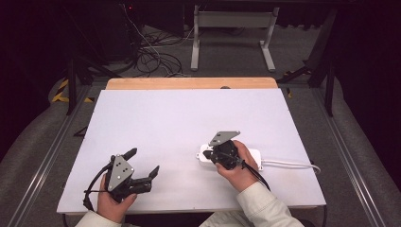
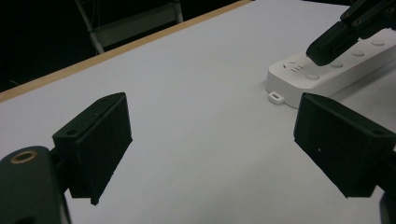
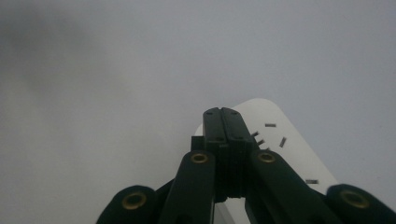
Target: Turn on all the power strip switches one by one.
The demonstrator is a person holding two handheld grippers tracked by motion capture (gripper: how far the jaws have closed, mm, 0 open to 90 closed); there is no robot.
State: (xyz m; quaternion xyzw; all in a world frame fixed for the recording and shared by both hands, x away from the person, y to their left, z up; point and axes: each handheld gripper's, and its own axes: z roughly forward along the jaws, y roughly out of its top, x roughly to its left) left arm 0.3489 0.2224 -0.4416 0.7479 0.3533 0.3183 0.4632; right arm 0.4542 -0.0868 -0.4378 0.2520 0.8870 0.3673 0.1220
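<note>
My left hand-held gripper (image 1: 144, 163) sits low over the near-left part of the white bench (image 1: 165, 118), its jaws spread wide with nothing between them. To the right, near the bench's front edge, a white power strip (image 1: 253, 155) lies flat, its cord (image 1: 291, 163) running off to the right. My right hand-held gripper (image 3: 222, 122) has its jaws pressed together, tips down on the strip's left end, beside the slots.

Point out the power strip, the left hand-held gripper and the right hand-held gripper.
power strip (image 2: 322, 79), left gripper view, white top face.
left hand-held gripper (image 1: 143, 164), high view, midway between open jaws.
right hand-held gripper (image 3: 222, 122), right gripper view, shut jaw tips.
</note>
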